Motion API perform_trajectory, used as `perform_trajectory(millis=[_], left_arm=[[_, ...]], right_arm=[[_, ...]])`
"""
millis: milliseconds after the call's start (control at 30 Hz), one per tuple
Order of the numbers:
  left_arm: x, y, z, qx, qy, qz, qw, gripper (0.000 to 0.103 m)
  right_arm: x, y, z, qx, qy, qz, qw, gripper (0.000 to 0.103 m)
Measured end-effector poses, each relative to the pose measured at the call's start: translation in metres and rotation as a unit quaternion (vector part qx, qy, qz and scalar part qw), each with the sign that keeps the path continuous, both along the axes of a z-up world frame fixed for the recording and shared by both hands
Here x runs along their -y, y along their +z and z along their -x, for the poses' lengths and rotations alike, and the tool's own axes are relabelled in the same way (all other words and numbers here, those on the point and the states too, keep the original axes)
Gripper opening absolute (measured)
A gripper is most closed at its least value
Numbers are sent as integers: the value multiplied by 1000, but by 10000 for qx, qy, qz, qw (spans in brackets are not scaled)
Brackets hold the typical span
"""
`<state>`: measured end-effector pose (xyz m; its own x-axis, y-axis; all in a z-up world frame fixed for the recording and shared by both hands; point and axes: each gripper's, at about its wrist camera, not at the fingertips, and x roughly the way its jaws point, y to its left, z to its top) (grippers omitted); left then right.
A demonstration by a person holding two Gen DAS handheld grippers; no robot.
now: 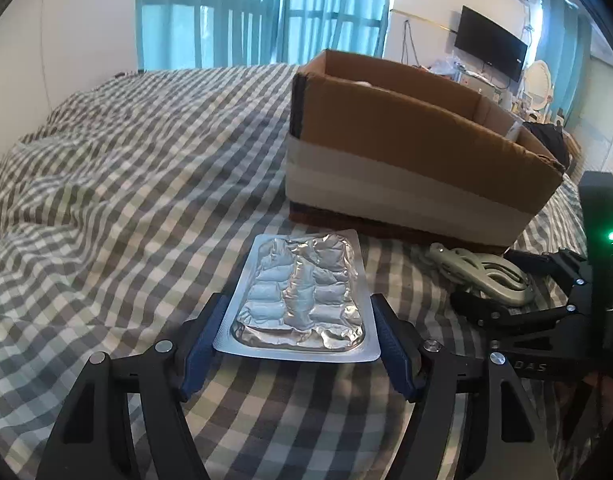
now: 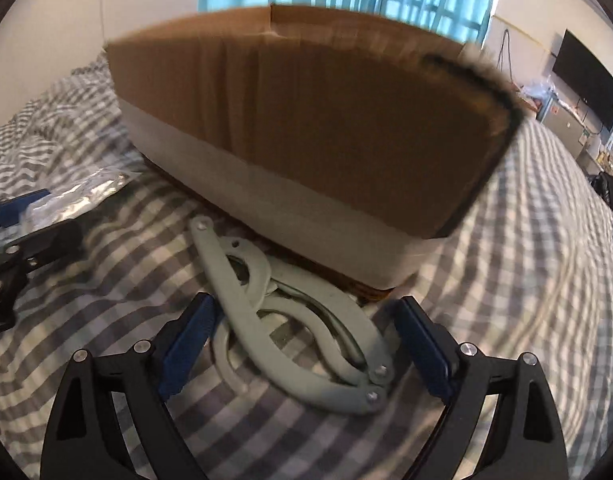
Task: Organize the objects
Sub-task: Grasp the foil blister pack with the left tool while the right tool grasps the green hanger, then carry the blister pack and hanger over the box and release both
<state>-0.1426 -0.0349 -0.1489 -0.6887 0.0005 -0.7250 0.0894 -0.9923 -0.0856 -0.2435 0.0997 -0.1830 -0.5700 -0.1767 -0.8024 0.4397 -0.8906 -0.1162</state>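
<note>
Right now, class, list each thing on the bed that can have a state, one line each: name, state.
Cardboard box: open at the top, standing on the bed.
Blister pack: foil side up, gripped by the left gripper.
Folding hanger: folded, lying flat against the box, not gripped.
Right gripper: open around the hanger.
Television: off.

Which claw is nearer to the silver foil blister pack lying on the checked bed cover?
Left. The left claw straddles the silver foil blister pack; the right claw is off to its right, around the pale grey folding hanger.
</note>
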Motion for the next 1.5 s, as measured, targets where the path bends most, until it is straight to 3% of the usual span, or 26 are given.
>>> perform_trajectory(millis=[133,533,767,1000,1267,1500], left_arm=[[0,-1,-2,22,-18,-39,10000,73],[-13,17,-34,9,-223,-146,9996,73],[-22,36,-59,-83,-266,-110,9996,73],[-31,80,-73,-615,-253,-98,9977,73],[-37,134,-53,-1191,-317,-18,9924,73],[-39,161,0,-1431,-392,114,9889,73]], right_arm=[[0,1,-5,-113,-83,-59,9999,81],[-12,22,-61,-215,-359,128,9990,81],[-15,60,-110,-668,-485,519,9952,81],[-32,103,-157,-1105,-649,801,9885,81],[-35,156,-153,-1620,-687,1064,9786,81],[-35,187,-111,-1900,-716,1157,9723,81]])
